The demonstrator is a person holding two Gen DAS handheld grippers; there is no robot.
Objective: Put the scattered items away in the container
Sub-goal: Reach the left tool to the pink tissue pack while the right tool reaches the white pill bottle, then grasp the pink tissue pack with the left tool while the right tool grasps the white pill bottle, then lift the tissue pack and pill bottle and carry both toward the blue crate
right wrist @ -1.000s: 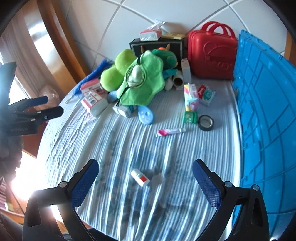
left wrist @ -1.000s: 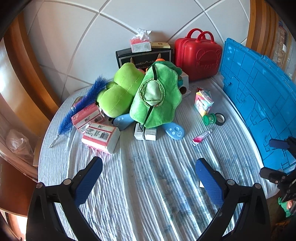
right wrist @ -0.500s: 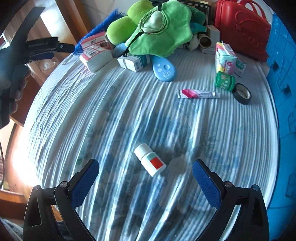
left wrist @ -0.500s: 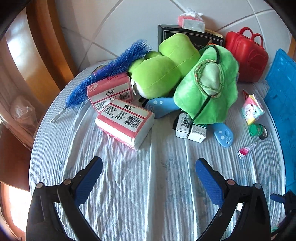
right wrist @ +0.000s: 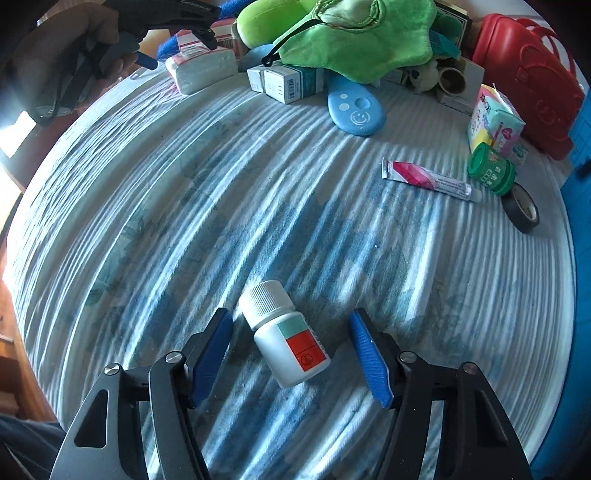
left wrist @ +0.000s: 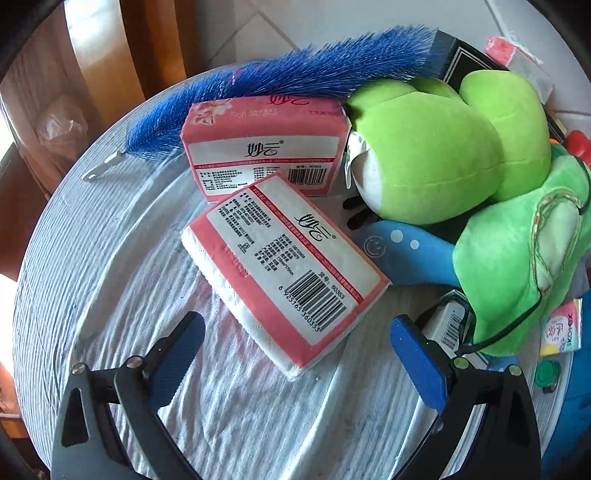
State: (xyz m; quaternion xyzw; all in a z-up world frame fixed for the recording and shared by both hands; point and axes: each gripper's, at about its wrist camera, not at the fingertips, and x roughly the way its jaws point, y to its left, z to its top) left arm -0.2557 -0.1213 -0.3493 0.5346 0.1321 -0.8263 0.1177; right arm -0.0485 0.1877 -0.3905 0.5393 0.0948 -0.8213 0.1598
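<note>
A white pill bottle [right wrist: 284,339] with a red and green label lies on its side on the striped cloth. My right gripper [right wrist: 291,352] straddles it and its jaws are closing; a gap still shows between each pad and the bottle. My left gripper [left wrist: 299,354] stands open just over the near corner of a pink tissue pack [left wrist: 284,266], touching nothing. A second tissue pack [left wrist: 262,147] lies behind it. In the right wrist view a hand holds the left gripper [right wrist: 177,48] above those packs. The blue crate [right wrist: 580,129] stands at the right edge.
Behind the packs lie a blue brush [left wrist: 280,74], a green plush [left wrist: 436,147], a green turtle plush [right wrist: 354,33] and small boxes [right wrist: 288,81]. A blue smiley pad [right wrist: 354,110], pink tube [right wrist: 428,177], green jar [right wrist: 491,170], tape roll [right wrist: 524,206] and red case [right wrist: 524,74] lie to the right.
Both grippers have sunk toward the table. The left swung left over the tissue packs. The right came down around the white bottle and its jaws have narrowed.
</note>
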